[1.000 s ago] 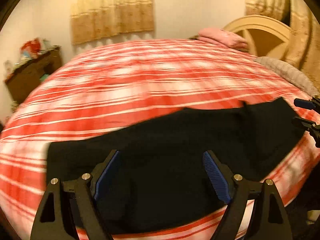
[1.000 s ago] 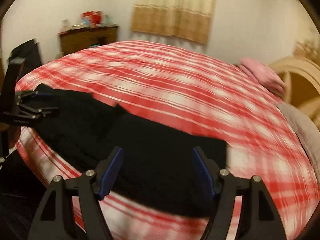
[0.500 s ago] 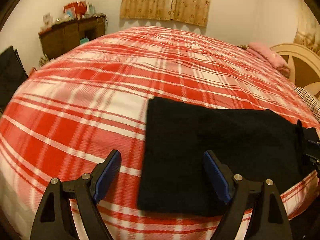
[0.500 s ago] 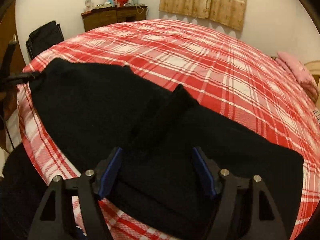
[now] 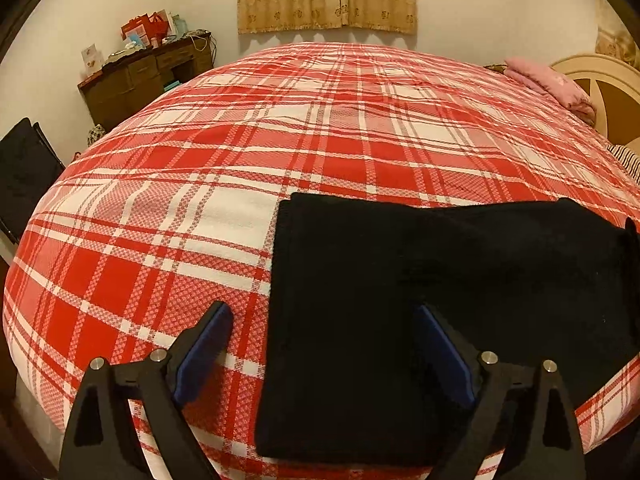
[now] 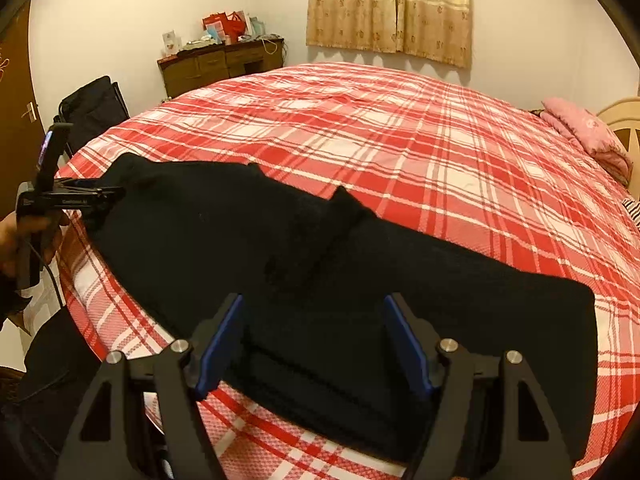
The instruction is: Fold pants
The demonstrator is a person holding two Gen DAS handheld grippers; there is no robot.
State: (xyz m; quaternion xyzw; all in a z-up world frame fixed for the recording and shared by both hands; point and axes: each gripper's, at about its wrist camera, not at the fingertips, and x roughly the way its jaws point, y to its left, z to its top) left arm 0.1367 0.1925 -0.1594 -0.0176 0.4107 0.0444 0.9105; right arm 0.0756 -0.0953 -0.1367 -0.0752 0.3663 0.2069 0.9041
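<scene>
We see the pants (image 6: pixel 320 264) spread along the near edge of the bed (image 6: pixel 400 128), filling the lower half of both frames. They look doubled leg over leg, though black cloth hides the layers. Left tongs (image 5: pixel 320 354) have just been opening and stand wide, empty, over the left end. Right tongs (image 6: pixel 314 344) gape, gripping nothing. Crosswise folds remain.
</scene>
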